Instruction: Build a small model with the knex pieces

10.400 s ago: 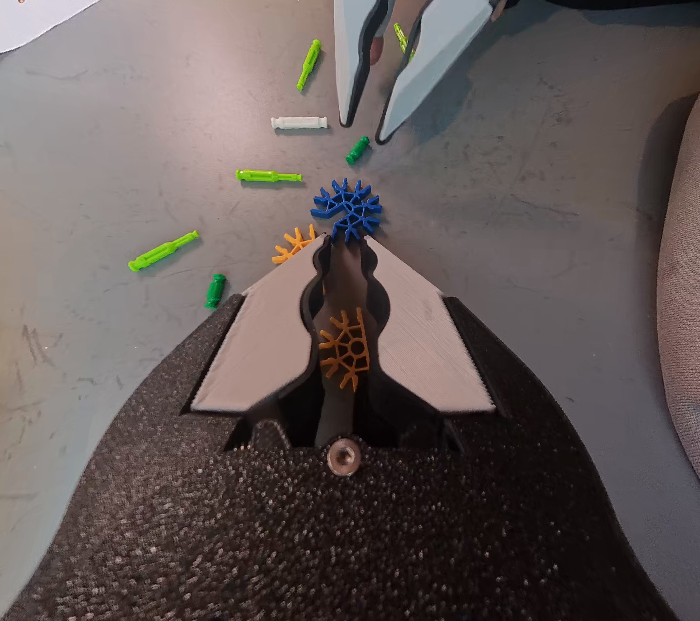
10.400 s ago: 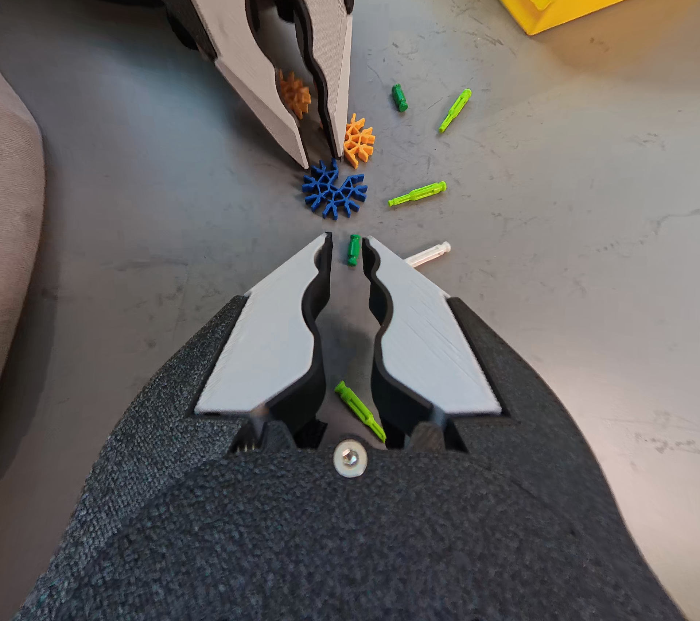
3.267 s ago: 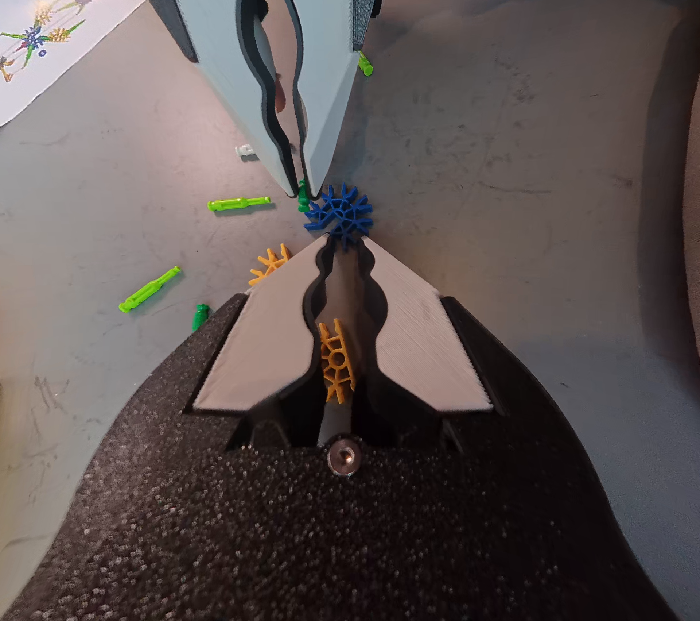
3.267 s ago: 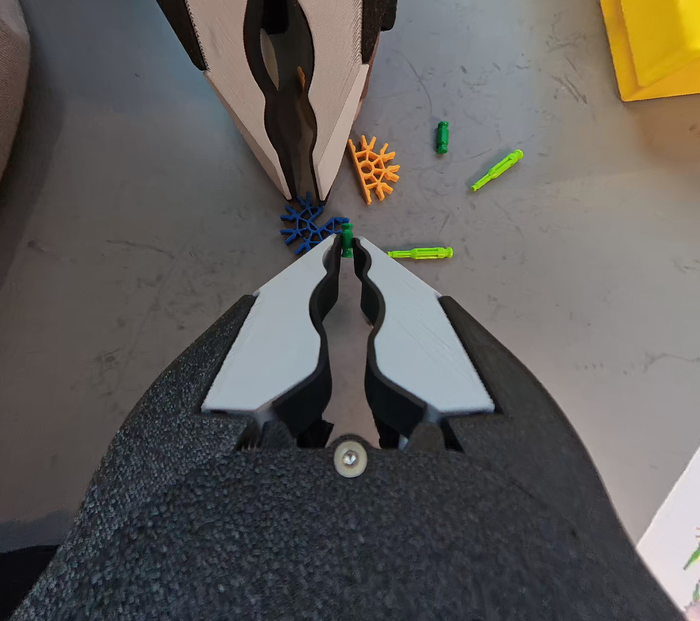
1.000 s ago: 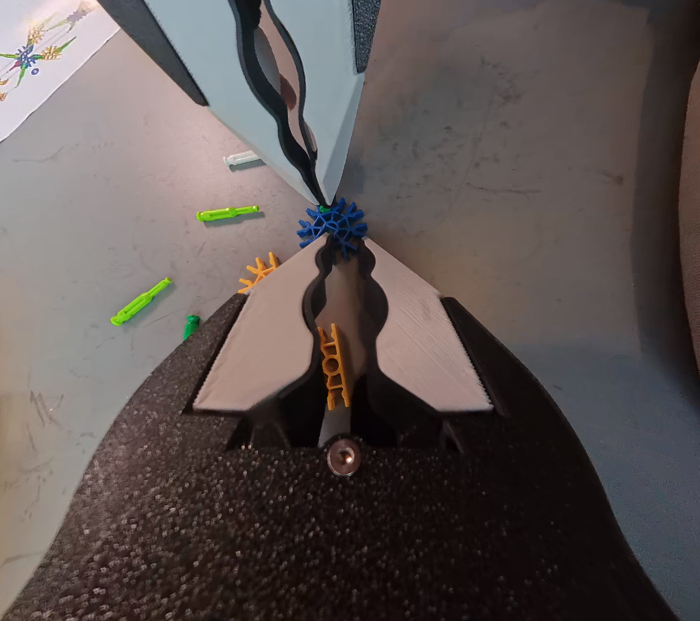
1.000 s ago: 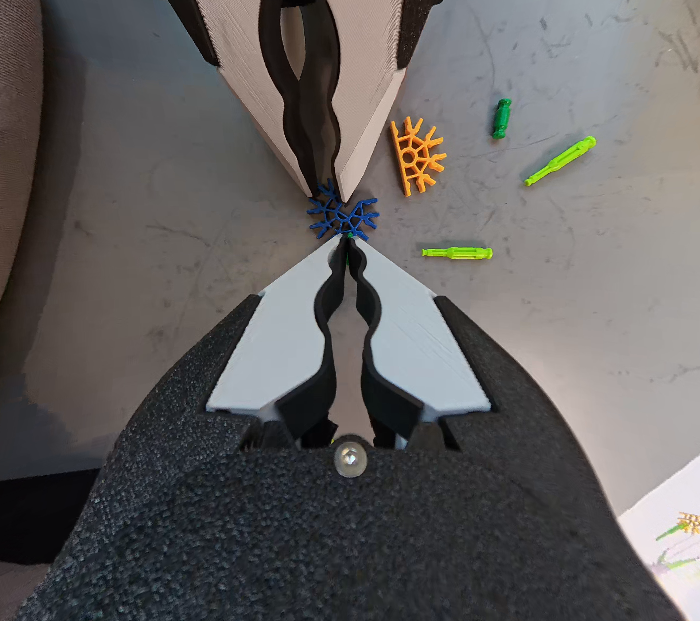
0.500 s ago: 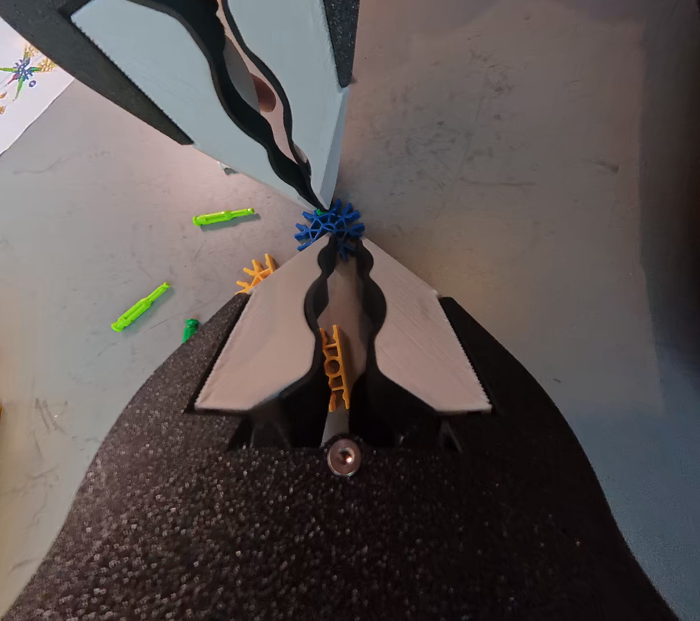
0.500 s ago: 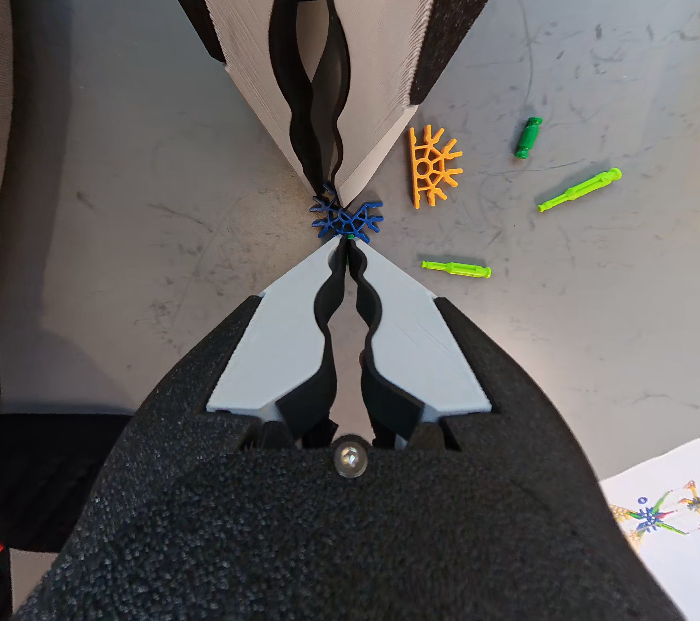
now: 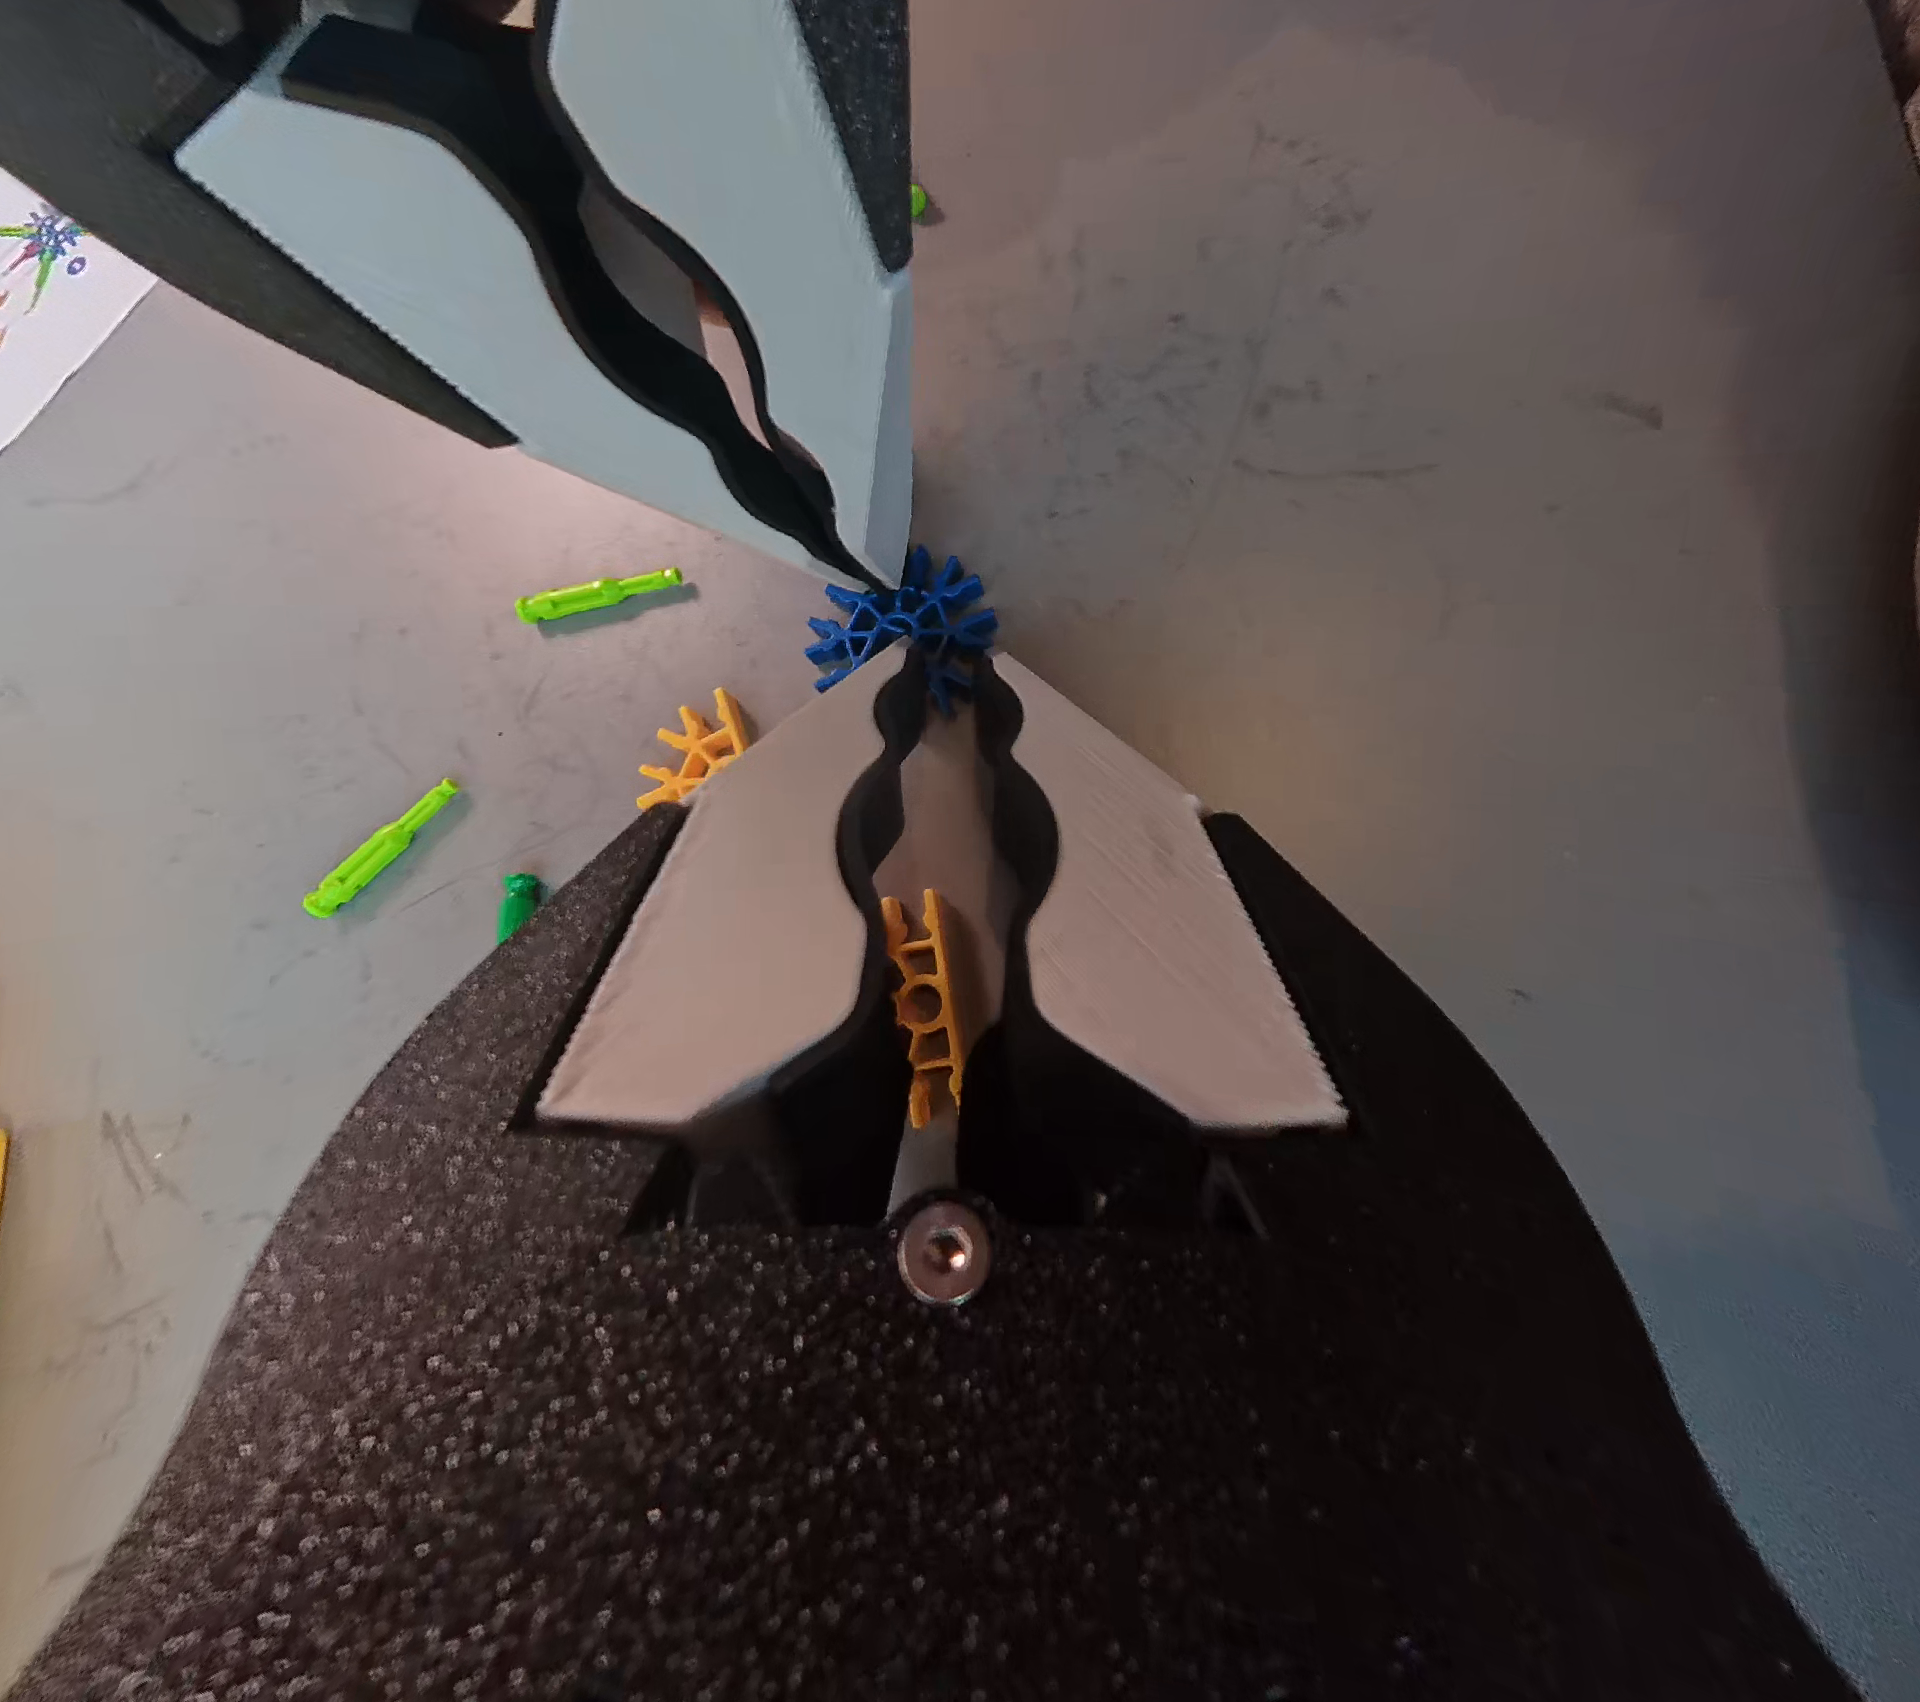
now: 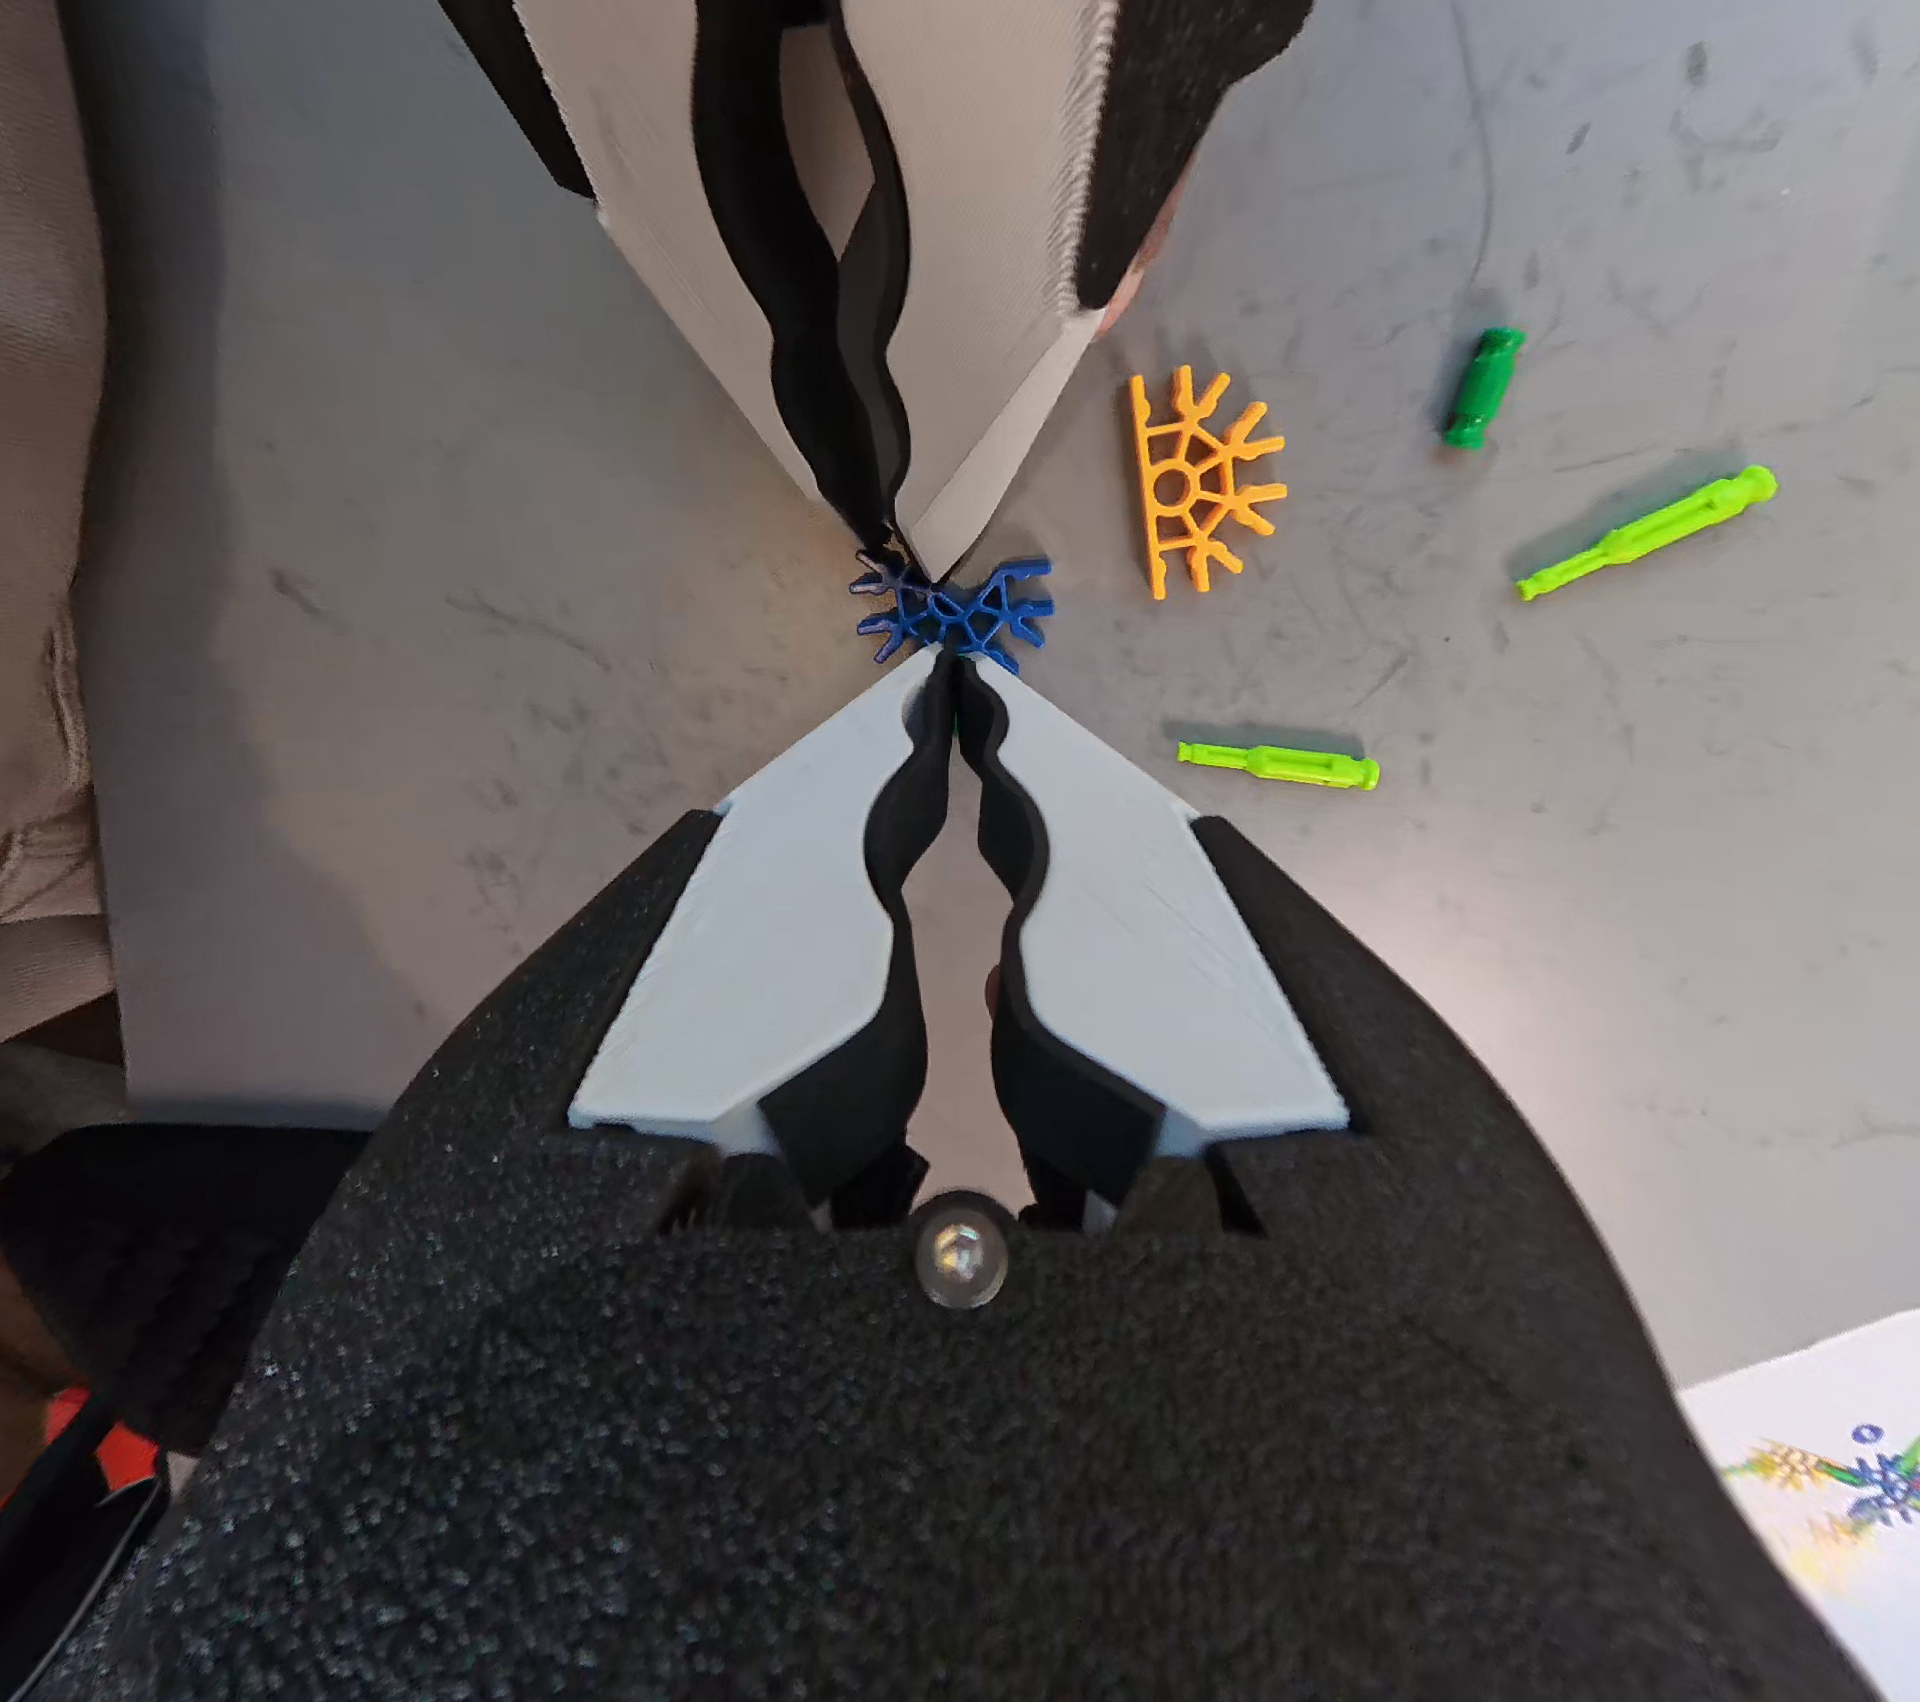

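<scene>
Above the grey tabletop (image 9: 1351,405), the left hand-held gripper (image 9: 940,665) is clamped on a blue snowflake connector (image 9: 904,624). The right hand-held gripper (image 10: 951,660) meets that connector tip to tip, jaws pinched on a small dark green rod (image 10: 954,725), barely visible. An orange connector (image 10: 1195,489) and light green rods (image 10: 1278,764) lie nearby.

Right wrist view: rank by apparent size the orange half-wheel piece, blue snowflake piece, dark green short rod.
1. orange half-wheel piece
2. blue snowflake piece, close to the orange one and partly hidden by both gripper tips, so unsure
3. dark green short rod, clearly smallest
</scene>
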The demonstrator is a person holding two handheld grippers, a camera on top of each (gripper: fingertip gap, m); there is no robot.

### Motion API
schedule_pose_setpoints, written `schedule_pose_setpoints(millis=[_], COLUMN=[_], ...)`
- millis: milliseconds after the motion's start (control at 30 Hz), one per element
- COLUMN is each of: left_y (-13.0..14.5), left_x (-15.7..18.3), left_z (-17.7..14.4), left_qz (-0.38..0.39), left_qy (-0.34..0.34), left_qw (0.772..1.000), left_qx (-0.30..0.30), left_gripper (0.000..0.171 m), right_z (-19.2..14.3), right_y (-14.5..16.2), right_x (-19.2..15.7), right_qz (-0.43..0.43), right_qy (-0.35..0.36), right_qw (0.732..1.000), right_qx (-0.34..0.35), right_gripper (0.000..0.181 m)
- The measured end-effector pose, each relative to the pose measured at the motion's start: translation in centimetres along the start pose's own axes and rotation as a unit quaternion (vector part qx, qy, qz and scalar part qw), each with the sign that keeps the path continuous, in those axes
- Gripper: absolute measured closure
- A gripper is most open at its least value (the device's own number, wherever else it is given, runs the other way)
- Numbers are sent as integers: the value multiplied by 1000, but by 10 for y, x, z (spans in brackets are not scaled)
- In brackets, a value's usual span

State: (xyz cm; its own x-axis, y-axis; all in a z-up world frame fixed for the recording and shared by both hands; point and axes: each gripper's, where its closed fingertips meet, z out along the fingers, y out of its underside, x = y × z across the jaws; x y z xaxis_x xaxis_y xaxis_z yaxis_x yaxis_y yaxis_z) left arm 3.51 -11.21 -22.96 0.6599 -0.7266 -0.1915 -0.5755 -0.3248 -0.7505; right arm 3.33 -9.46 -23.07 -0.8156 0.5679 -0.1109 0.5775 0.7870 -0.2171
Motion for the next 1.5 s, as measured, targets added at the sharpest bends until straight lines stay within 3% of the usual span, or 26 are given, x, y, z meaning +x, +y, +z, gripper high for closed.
schedule_pose_setpoints(millis=[233, 333, 433, 567, 700, 767, 900, 1033, 1100, 1200, 1267, 1400, 1500], left_y=[1, 1, 1, 0, -17, -17, 32, 46, 45, 45, 32, -22, -36], left_x=[-2, -2, -2, -1, -13, -42, -92, -90, -85, -84, -79, -37, -12], left_z=[0, 0, 0, -1, -23, -38, -41, -27, -24, -24, -26, -35, -30], left_qz=[-7, -3, -8, -22, -101, -159, -220, -192, -178, -164, -149, -107, -76], left_qy=[-5, -9, -8, -5, 22, -12, -116, -102, -86, -86, -74, 19, 53], left_qw=[1000, 1000, 1000, 1000, 993, 983, 968, 976, 980, 982, 986, 989, 989], left_qx=[-3, -4, -6, -8, 56, 88, 17, -32, -35, -44, -15, 96, 115], left_gripper=[162, 163, 163, 160, 152, 153, 150, 150, 165, 166, 166, 166, 166], right_z=[-3, -23, -36, -32, -27, -29, -41, -48, -49, -49, -48, -48, -47], right_y=[2, 1, 29, 54, 56, 52, 45, 35, 30, 25, 23, 11, -5], right_x=[4, 7, 7, -5, -10, -7, 5, 11, 10, 7, 5, -4, -14], right_qz=[-5, 50, 97, 157, 175, 183, 189, 175, 167, 163, 160, 146, 126], right_qy=[47, 68, 105, 113, 140, 157, 189, 193, 192, 193, 194, 198, 195], right_qw=[998, 990, 979, 963, 946, 933, 906, 899, 899, 899, 901, 904, 907], right_qx=[29, 116, 143, 190, 235, 267, 327, 353, 355, 357, 353, 349, 351], right_gripper=[181, 174, 161, 156, 157, 158, 161, 161, 162, 162, 162, 162, 162])
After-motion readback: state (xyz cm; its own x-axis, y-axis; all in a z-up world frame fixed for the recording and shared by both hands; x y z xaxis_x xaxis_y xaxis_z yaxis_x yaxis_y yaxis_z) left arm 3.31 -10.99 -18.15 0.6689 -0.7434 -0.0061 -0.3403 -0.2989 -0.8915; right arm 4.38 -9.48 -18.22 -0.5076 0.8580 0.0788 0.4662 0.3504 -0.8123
